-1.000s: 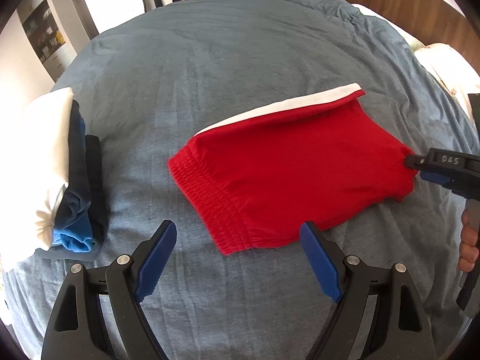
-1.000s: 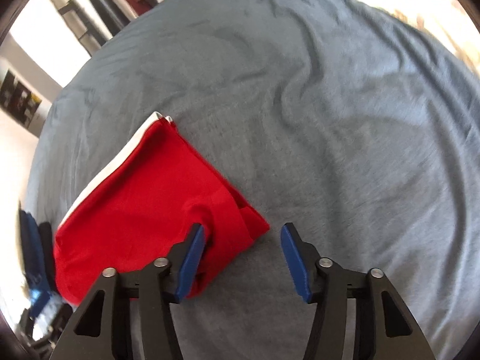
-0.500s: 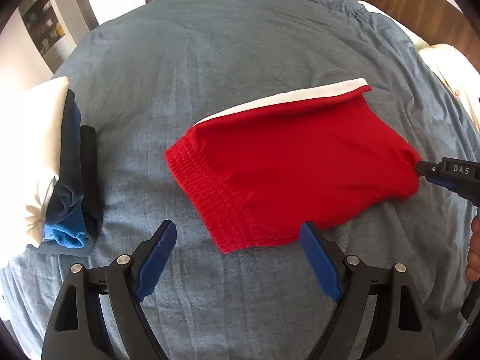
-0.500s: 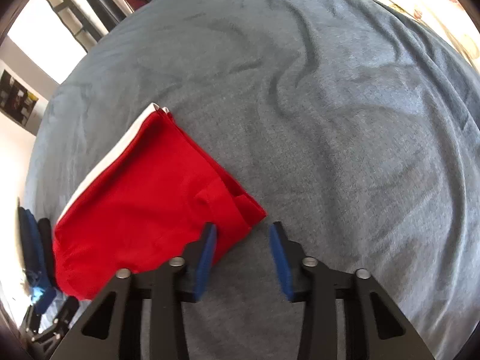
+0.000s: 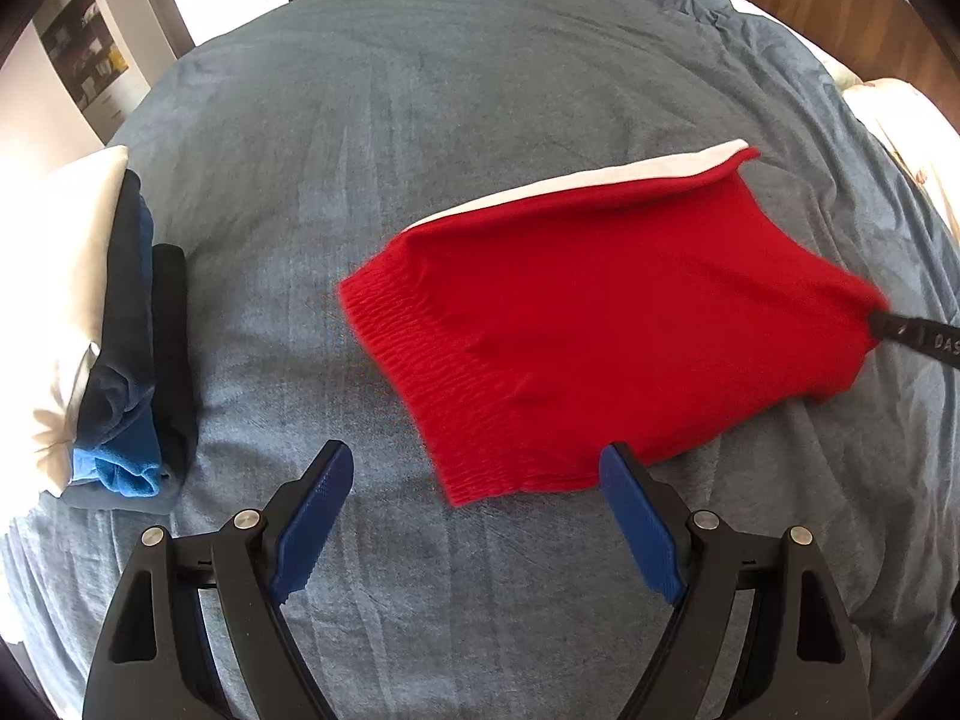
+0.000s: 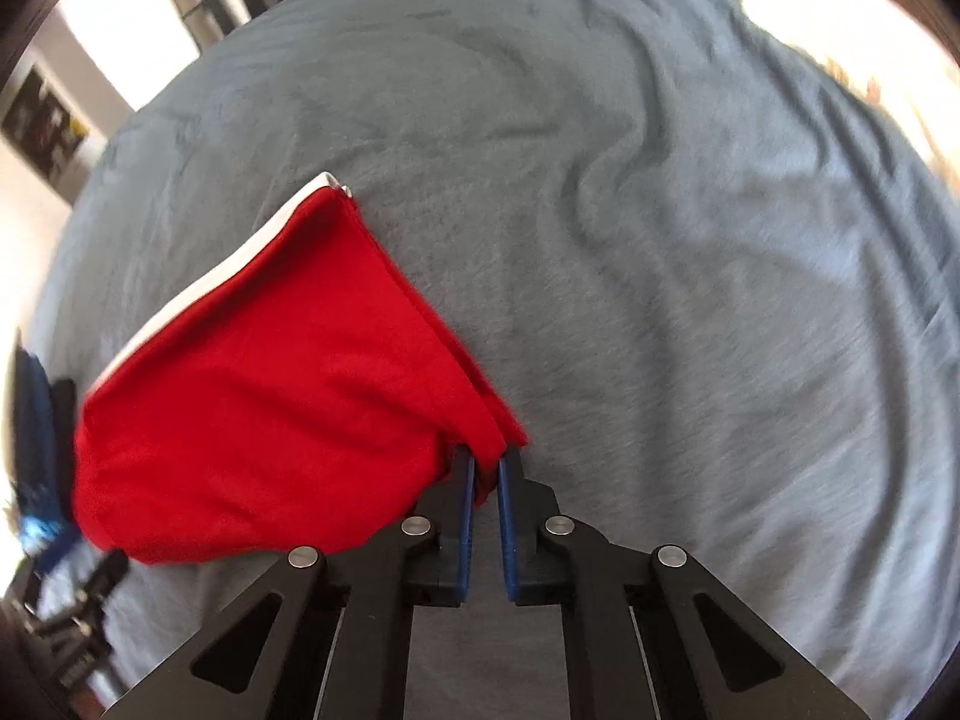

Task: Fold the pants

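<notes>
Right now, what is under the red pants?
Under the red pants you can see only the grey-blue bed cover, which spreads out all around them. Whatever lies right beneath the cloth is covered, so I cannot see it.

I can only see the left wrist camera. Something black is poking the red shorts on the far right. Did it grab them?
Observer: Yes. That is the right gripper, and the right wrist view shows its blue pads pinched shut on a corner of the red shorts.
Child: Are the shorts lifted up there?
Observer: The pinched corner is bunched between the pads; whether it is off the grey bedspread I cannot tell.
Child: Is anything lying past that corner?
Observer: Only wrinkled bedspread, with something pale at its far edge.
Child: And my gripper?
Observer: The left gripper is open, with the waistband edge lying between its fingers, not pinched.
</notes>
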`<state>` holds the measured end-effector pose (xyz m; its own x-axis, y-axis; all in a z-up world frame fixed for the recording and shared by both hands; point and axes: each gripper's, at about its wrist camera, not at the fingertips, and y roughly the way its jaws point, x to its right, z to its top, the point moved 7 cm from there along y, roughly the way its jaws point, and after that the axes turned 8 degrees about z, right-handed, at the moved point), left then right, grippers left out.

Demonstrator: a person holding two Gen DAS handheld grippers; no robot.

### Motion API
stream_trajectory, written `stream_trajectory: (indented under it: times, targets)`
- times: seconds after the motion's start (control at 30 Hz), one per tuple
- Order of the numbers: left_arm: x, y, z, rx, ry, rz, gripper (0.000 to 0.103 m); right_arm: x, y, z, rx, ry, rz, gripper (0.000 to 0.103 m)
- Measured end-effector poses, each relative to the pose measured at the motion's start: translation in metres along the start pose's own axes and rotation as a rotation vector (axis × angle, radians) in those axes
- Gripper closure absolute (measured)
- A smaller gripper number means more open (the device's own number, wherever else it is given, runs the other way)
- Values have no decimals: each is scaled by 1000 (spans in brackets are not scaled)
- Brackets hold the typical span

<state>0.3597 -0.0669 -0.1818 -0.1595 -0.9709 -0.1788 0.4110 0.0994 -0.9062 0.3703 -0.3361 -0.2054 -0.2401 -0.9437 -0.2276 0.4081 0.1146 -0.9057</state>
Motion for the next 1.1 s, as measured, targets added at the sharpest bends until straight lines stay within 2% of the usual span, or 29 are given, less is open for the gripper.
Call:
stream_trajectory:
  times: [0.13,0.27,0.33,0.4,0.5,0.6,0.7,0.9,1.03,1.07,1.1]
  targets:
    - [2,5,-4,-16,8,4,19,2,-7,11,21,-117,-101,95]
    - [0,5,-5,-18,4,6,19,5,5,12,-16,-113,-91,94]
    - [-1,4,-5,-17,2,9,19,9,7,11,-19,-106,-111,91]
    - [-2,2,-5,-12,0,14,19,15,8,10,-29,-86,-158,71]
    - [-7,-5,-1,16,-3,23,19,23,-3,10,-9,-34,-206,66]
    - [-11,-10,6,47,-16,25,19,12,-20,16,53,-41,-173,66]
    - [-18,-13,15,77,-36,38,19,-4,-28,36,104,-106,-143,66]
    - [-21,-12,37,146,-37,66,19,-24,-39,73,186,-172,-162,66]
    - [-19,-9,53,192,-41,59,19,-49,-13,89,135,-243,-44,66]
    - [-18,-9,56,199,-40,62,19,-55,-6,91,114,-253,-20,68]
    - [-18,-8,59,205,-39,62,21,-63,1,92,95,-263,9,74]
